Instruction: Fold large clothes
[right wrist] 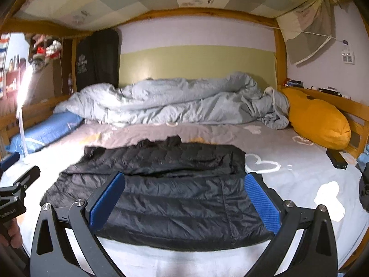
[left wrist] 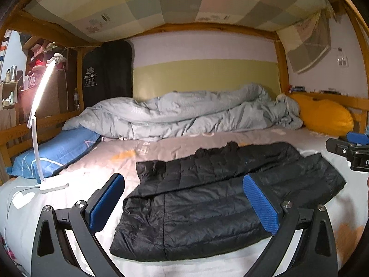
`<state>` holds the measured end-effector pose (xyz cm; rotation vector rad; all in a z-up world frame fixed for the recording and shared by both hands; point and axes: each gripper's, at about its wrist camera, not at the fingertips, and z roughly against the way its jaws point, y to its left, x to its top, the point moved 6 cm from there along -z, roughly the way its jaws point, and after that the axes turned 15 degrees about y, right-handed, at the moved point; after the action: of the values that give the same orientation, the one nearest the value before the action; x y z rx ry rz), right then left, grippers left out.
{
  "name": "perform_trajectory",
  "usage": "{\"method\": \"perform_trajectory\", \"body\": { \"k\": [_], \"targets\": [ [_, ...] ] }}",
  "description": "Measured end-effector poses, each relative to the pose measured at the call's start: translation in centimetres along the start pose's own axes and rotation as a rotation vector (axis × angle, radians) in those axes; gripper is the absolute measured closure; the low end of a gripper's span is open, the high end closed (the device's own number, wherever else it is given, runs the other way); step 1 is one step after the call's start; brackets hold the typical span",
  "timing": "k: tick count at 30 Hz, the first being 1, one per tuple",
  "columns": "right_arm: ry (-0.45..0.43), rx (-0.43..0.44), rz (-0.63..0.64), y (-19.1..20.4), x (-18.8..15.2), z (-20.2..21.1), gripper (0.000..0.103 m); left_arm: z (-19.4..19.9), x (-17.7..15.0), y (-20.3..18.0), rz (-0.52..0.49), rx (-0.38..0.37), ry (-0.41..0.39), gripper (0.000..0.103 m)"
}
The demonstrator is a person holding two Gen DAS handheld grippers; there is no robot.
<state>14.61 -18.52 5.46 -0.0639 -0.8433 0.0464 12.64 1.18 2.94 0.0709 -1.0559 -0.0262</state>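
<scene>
Black puffer jacket (left wrist: pixel 207 198) lies flat on the bed sheet (left wrist: pixel 76 180), partly folded, one quilted layer laid over the lower body, dark lining bunched along its far edge. Left wrist view: left gripper (left wrist: pixel 184 198) jaws spread wide, blue pads (left wrist: pixel 260 204) both clear, nothing between them but the jacket below. Left pad sits over bare sheet, right pad over the jacket; contact with the fabric can't be told. Right gripper (left wrist: pixel 352 147) pokes in at the right edge, only part of it seen, state not readable from this view. Lit white desk lamp (left wrist: pixel 40 124) stands on the sheet at left, beside a blue pillow (left wrist: pixel 55 152). Crumpled grey duvet (left wrist: pixel 184 110) runs across the back of the bed, orange pillow (left wrist: pixel 322 115) at far right. Wooden bed frame (left wrist: pixel 282 64) overhead and at the sides.

Right wrist view: jacket (right wrist: pixel 166 191) is centred, near the front edge of the bed. Right gripper (right wrist: pixel 185 198) wide open, empty, both blue pads (right wrist: pixel 261 202) hanging over the jacket's left and right parts. Left gripper (right wrist: pixel 13 184) shows at the left edge with a hand (right wrist: pixel 12 234) under it. Sheet (right wrist: pixel 299 173) has white heart prints to the jacket's right. Dark flat object (right wrist: pixel 336 159) lies near the orange pillow (right wrist: pixel 318 117), too small to identify. Duvet (right wrist: pixel 175 101) behind, blue pillow (right wrist: pixel 46 131) and lamp (right wrist: pixel 23 106) at left.
</scene>
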Motion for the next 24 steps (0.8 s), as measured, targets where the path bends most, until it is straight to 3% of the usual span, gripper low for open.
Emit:
{"method": "perform_trajectory", "body": {
  "k": [4,20,24],
  "targets": [
    [0.017,-0.015,0.008,-0.1,-0.5,-1.0,0.0,-1.5,-0.9,-0.3,-0.027,0.051,0.02,0.0],
    [0.131,-0.012,0.035,0.4,-2.3,-4.8,0.0,-5.6,-4.7,-3.2,-0.172,0.032,0.144,0.0],
    [0.181,-0.036,0.111,1.7,-3.7,-5.9,0.0,-6.7,-5.9,-4.0,-0.238,0.058,0.179,0.0]
  ]
}}
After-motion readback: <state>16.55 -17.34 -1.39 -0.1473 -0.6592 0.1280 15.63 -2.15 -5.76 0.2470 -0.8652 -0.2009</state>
